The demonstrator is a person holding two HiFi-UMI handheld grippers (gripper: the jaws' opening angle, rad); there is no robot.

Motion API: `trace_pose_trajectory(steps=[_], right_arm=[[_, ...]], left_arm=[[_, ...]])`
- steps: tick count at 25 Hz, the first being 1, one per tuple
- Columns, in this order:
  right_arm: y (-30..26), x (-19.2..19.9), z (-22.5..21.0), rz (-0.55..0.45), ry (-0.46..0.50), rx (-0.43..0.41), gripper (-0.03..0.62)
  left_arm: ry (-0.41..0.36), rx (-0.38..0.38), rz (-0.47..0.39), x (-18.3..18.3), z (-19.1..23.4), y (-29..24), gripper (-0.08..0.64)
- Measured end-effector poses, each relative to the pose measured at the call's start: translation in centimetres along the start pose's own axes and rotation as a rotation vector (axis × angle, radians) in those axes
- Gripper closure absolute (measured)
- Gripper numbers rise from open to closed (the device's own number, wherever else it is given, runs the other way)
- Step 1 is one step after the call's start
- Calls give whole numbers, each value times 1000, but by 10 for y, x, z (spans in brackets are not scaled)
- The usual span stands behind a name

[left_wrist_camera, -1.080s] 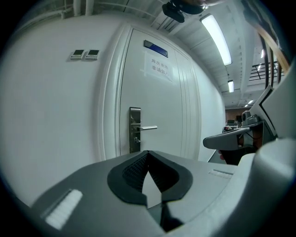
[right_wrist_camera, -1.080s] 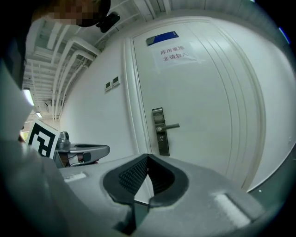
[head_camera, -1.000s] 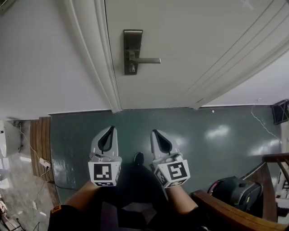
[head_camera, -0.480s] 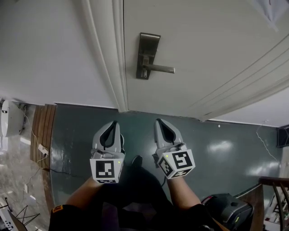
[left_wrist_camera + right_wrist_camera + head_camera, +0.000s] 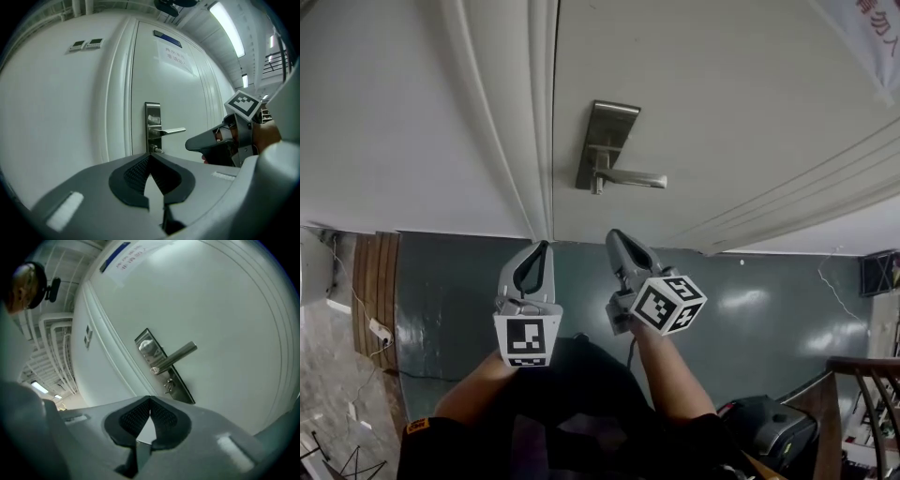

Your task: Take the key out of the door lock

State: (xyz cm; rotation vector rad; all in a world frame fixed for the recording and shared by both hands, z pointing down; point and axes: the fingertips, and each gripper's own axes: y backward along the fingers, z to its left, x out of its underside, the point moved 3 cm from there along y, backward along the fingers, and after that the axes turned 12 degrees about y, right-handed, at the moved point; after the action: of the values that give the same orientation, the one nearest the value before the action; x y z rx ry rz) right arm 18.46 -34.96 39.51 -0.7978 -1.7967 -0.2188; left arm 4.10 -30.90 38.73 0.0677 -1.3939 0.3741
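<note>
Nearest to us, two bare forearms reach out of dark clothing, each holding a grey gripper topped by a black-and-white marker cube. The left gripper (image 5: pixel 545 244) and the right gripper (image 5: pixel 613 234) point at the door side by side, both short of it. In each gripper's own view we see the jaws brought together at the tips, with only an empty hollow between the ribbed black pads; neither holds anything. Beneath them lies a glossy grey-green floor (image 5: pixel 769 291), with a strip of wooden boards (image 5: pixel 373 281) at the left edge, and a black bag (image 5: pixel 773 427) and a dark wooden rail (image 5: pixel 862 366) at the lower right. Beyond the grippers stands a white door (image 5: pixel 722 103) in a white moulded frame (image 5: pixel 539 131), set in a plain white wall (image 5: pixel 384 122). On the door a brushed-metal lock plate (image 5: pixel 600 141) carries a lever handle (image 5: pixel 633 178). The key (image 5: pixel 169 385) sits in the keyhole at the lower end of that plate, just under the lever and clear of both grippers. Higher up the door we find a paper notice (image 5: pixel 176 57) whose print is too small for us to read. At the top right of the head view a sheet shows red characters, cut off by the edge. A dark blue sign (image 5: pixel 167 39) sits at the top of the door, its lettering also illegible to us, and two small wall plates (image 5: pixel 86 44) sit to its left. Farthest off, strip lights (image 5: pixel 229 26) run along a white ceiling.
</note>
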Motion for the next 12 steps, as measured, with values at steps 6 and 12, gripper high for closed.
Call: trace_pose_trajectory(steps=[6,12], right_arm=[[-42,-2,-19,-13,-186,-5,543],[-71,8,-37,-25,-404,-5,535]], left_arm=[[9,33,34,2,29,-41,541],[16,83,72,4,47,-67,538]])
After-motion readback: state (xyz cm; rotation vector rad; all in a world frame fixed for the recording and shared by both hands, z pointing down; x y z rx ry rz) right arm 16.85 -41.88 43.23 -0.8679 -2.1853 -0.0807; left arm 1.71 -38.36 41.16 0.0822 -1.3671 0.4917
